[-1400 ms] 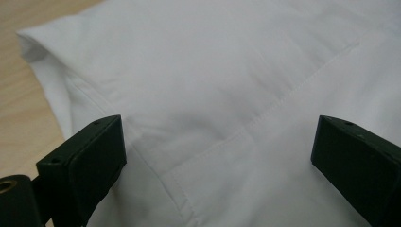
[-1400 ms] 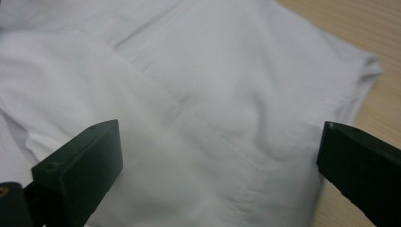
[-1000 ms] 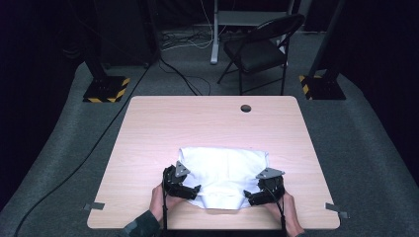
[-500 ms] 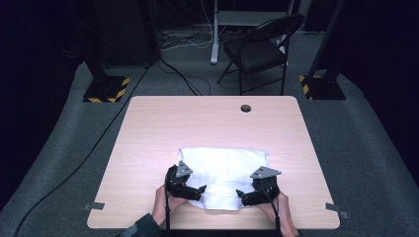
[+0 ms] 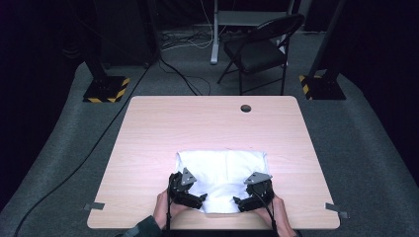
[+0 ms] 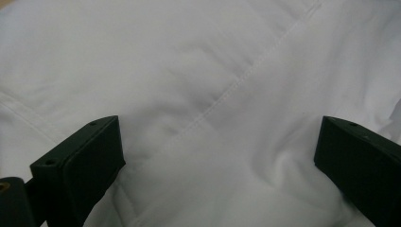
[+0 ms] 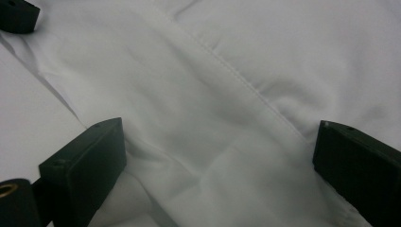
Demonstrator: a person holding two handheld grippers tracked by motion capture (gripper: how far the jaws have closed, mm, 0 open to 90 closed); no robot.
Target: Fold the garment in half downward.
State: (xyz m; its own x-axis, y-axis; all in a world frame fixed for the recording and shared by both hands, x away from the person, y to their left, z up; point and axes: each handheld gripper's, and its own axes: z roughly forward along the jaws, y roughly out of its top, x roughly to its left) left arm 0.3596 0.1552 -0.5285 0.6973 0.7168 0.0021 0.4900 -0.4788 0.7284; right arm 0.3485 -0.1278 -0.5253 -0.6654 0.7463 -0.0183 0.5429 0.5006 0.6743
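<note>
1. White cloth (image 5: 222, 175) lies at the table's (image 5: 148, 148) six o'clock: soft, light, limp.
2. Both my grippers, left (image 5: 201, 200) and right (image 5: 238, 201), gape wide over it.
3. I'd pinch the stitched seam (image 6: 222, 99).

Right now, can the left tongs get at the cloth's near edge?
Probably yes. The left tongs sit open right at the near edge of the cloth, jaws spread over a seam, with nothing between them and the fabric.
</note>
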